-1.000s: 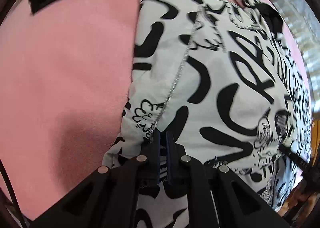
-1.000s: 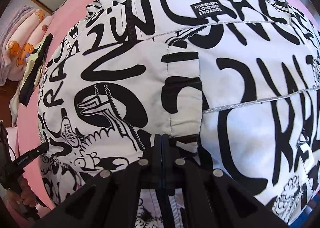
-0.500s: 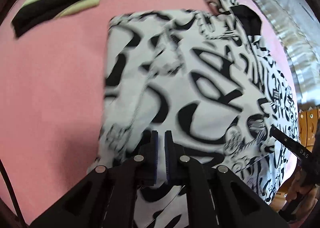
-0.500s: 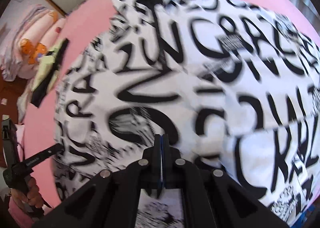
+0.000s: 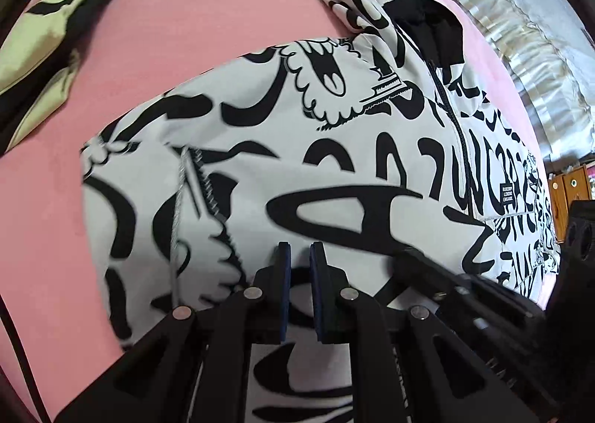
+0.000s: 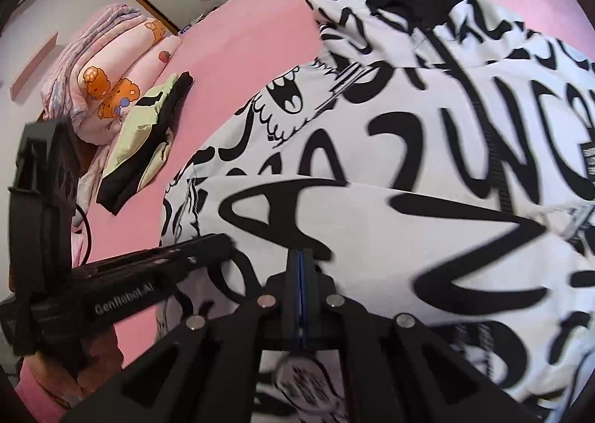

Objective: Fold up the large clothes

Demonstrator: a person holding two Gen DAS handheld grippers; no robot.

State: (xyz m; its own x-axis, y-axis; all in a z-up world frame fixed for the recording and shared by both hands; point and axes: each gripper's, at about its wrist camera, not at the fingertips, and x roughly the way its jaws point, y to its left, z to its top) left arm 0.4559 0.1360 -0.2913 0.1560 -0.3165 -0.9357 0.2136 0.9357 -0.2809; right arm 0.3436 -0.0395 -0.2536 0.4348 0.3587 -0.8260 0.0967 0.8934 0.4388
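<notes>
A large white jacket (image 5: pixel 334 148) with black graffiti lettering lies on the pink bed, its black-lined hood (image 5: pixel 427 25) at the far end. It also fills the right wrist view (image 6: pixel 427 200). My left gripper (image 5: pixel 297 255) is over the jacket's near edge, its pads a narrow gap apart with a fold of the fabric between them lower down. My right gripper (image 6: pixel 300 259) is shut on the jacket's near edge. The two grippers are close side by side; the right one shows in the left wrist view (image 5: pixel 465 293), the left one in the right wrist view (image 6: pixel 148 263).
A folded green and black garment (image 5: pixel 41 51) lies on the pink bed (image 5: pixel 186 14) to the far left. A pink patterned quilt (image 6: pixel 108 70) is piled behind it. Pale bedding (image 5: pixel 520 32) lies at the far right, with wooden furniture (image 5: pixel 572 185) beside it.
Both grippers have carried the jacket's near edge up and forward toward the hood, and the views now look farther along the bed. The two grippers have come closer together.
</notes>
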